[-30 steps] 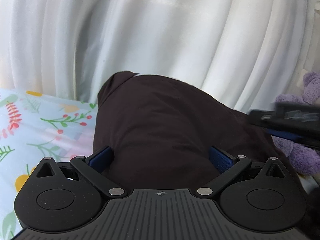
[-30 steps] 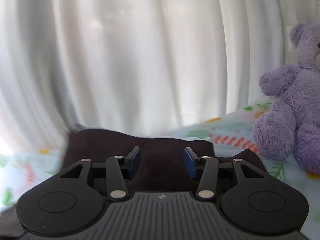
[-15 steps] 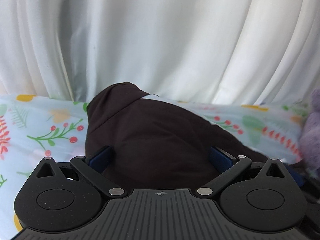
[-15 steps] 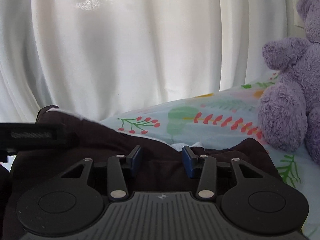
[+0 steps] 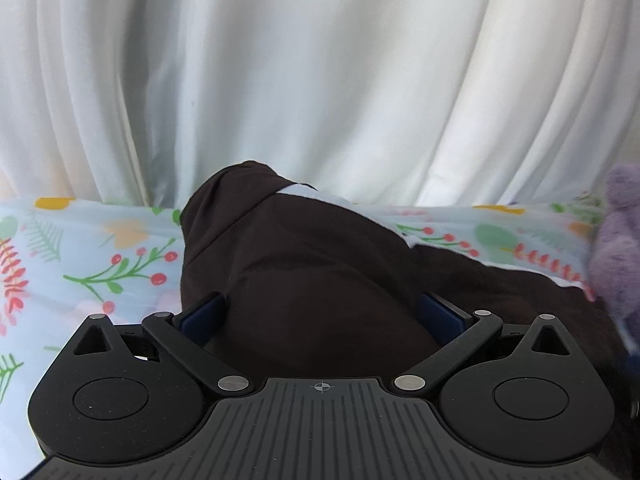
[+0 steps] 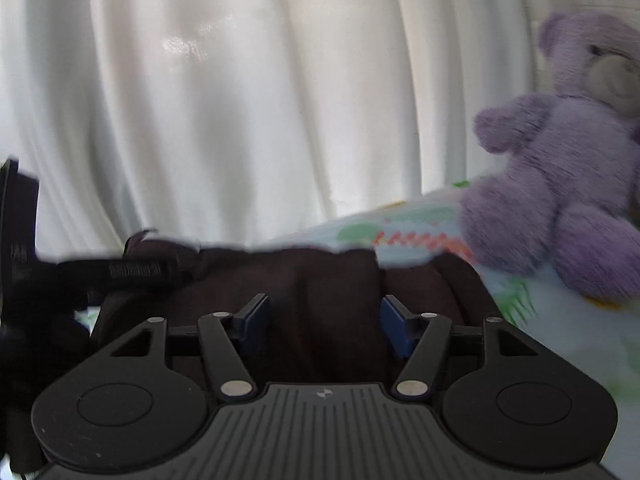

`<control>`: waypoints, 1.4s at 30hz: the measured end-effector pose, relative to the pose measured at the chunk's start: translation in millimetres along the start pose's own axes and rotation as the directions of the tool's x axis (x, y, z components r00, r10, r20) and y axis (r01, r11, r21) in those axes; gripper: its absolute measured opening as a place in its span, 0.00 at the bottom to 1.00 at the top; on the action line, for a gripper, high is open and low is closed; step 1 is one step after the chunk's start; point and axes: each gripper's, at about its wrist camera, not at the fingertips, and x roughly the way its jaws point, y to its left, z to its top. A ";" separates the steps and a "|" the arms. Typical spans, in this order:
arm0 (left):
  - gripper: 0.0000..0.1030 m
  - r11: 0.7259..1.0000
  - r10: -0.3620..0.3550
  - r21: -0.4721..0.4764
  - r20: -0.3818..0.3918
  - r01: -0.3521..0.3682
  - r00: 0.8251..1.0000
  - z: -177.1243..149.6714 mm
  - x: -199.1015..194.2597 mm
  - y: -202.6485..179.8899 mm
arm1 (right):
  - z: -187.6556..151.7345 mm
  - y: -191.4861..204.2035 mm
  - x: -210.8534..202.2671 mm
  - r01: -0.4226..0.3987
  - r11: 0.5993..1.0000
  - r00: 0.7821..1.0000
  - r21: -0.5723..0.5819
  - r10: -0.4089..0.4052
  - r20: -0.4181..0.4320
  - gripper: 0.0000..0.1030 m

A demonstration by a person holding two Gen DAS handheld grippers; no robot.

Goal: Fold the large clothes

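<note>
While the dark garment [image 5: 312, 280] lies bunched on the bed [image 5: 80, 248] near its far edge by the white curtain [image 5: 320, 80], your left gripper [image 5: 322, 314] stands with jaws wide apart around a fold, gripping nothing. Your right gripper [image 6: 324, 316] is open too, perhaps just released; that view is blurred. Keep the cloth away from the purple bear [image 6: 560, 168] at the right edge.
</note>
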 end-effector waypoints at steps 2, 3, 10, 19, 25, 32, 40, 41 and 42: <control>1.00 0.998 -0.051 -0.031 0.007 0.051 0.999 -4.9 -18.3 7.4 | -14.9 -9.4 0.0 -0.003 1.000 1.000 0.019 0.003 0.027 0.60; 1.00 0.995 -0.089 -0.050 0.018 0.090 0.996 -10.1 -30.8 11.7 | -20.1 -15.3 3.8 -0.012 0.999 0.999 0.047 0.010 0.035 0.60; 1.00 0.972 -0.200 -0.105 0.093 0.210 0.975 -76.6 -95.0 26.3 | -25.0 -15.7 10.7 -0.006 0.998 0.999 0.056 0.004 0.043 0.60; 1.00 0.938 -0.294 -0.179 0.036 0.296 0.955 -103.9 -113.7 49.0 | -15.9 -22.6 2.6 -0.029 0.994 1.000 0.104 0.030 -0.008 0.64; 1.00 0.939 -0.345 -0.009 -0.029 0.345 0.938 -139.4 -179.6 72.5 | -46.6 -76.2 -93.5 -0.149 0.926 0.989 0.346 0.148 0.030 0.83; 1.00 0.923 -0.366 0.073 -0.136 0.378 0.921 -177.2 -198.7 74.8 | -110.2 -116.2 -116.5 -0.245 0.679 0.937 0.692 0.349 -0.010 0.83; 1.00 0.959 -0.255 0.076 -0.200 0.274 0.946 -185.6 -155.1 38.1 | -94.3 -94.1 -116.6 -0.262 0.714 0.953 0.649 0.298 0.056 0.31; 1.00 0.962 -0.248 0.069 -0.189 0.265 0.950 -185.6 -154.4 37.4 | -88.5 -93.7 -122.8 -0.258 0.738 0.959 0.624 0.274 0.072 0.31; 1.00 0.966 -0.236 0.067 -0.176 0.251 0.956 -185.3 -154.0 37.4 | -82.4 -90.4 -127.5 -0.236 0.783 0.969 0.576 0.238 0.074 0.29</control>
